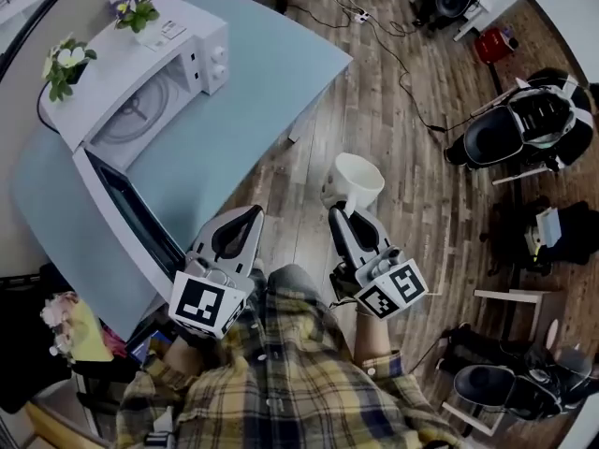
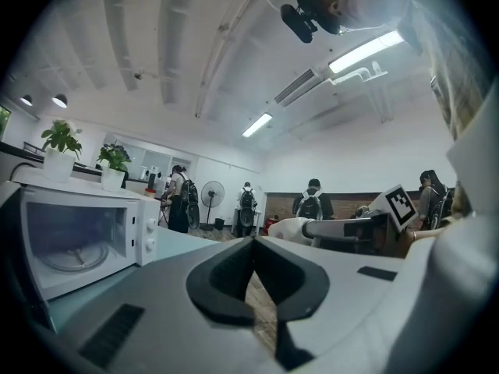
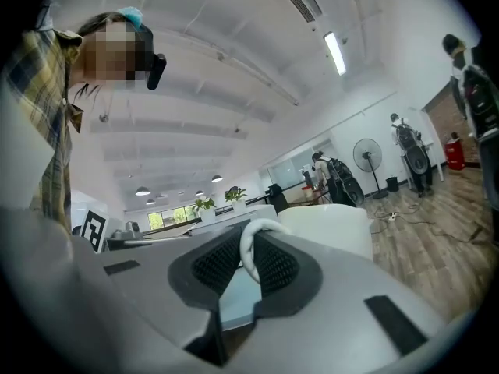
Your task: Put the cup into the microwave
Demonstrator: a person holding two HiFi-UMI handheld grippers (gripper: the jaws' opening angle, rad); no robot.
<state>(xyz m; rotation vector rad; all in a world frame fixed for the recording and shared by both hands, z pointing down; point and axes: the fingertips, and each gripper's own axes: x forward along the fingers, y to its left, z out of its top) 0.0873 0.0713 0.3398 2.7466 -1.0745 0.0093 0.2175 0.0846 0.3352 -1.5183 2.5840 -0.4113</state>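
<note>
A white cup (image 1: pixel 357 181) hangs over the wooden floor, held by its handle (image 3: pixel 249 249) in my right gripper (image 1: pixel 337 215), which is shut on it; the cup's body (image 3: pixel 327 228) shows just past the jaws. A white microwave (image 1: pixel 140 92) sits on the light blue table (image 1: pixel 271 73) with its door (image 1: pixel 131 218) swung open toward me. My left gripper (image 1: pixel 240 230) hovers at the table's near edge, jaws closed tip to tip with nothing between them. In the left gripper view the microwave (image 2: pixel 78 236) stands at the left and the cup (image 2: pixel 292 228) at the right.
Two potted plants (image 1: pixel 65 64) (image 1: pixel 136 9) stand on the microwave's top. Cables (image 1: pixel 393 45) run across the wooden floor. Office chairs (image 1: pixel 524 124) and bags stand at the right. People (image 2: pixel 310 203) stand far off in the room, near a fan (image 2: pixel 211 197).
</note>
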